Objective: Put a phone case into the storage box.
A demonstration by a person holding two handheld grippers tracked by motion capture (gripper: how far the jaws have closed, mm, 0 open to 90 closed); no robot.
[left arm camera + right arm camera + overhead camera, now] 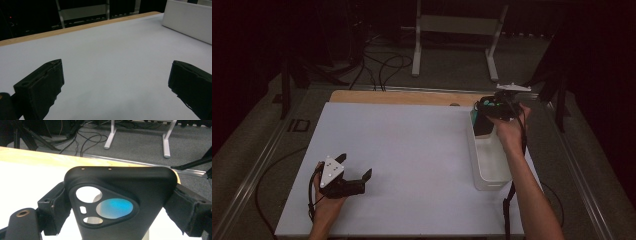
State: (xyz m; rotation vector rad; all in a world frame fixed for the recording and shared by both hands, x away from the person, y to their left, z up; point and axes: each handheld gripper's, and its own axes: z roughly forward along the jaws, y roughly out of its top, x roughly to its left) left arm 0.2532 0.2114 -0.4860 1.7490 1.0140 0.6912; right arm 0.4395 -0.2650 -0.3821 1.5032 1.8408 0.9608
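A black phone case (152,192) with a triangular camera cut-out sits between the jaws of my right gripper (120,206), which is shut on its two side edges. In the high view the right gripper (486,114) holds the phone case (482,127) over the far end of a white rectangular bin (477,167) at the table's right side. My left gripper (356,165) rests low at the near left of the white table top (412,145). It is open, and the left gripper (115,86) has nothing between its jaws.
A wooden strip (402,96) runs along the table's far edge. Beyond it a white metal stand (457,30) and loose cables (382,65) lie on the floor. The white bin (187,22) appears at the upper right of the left gripper view.
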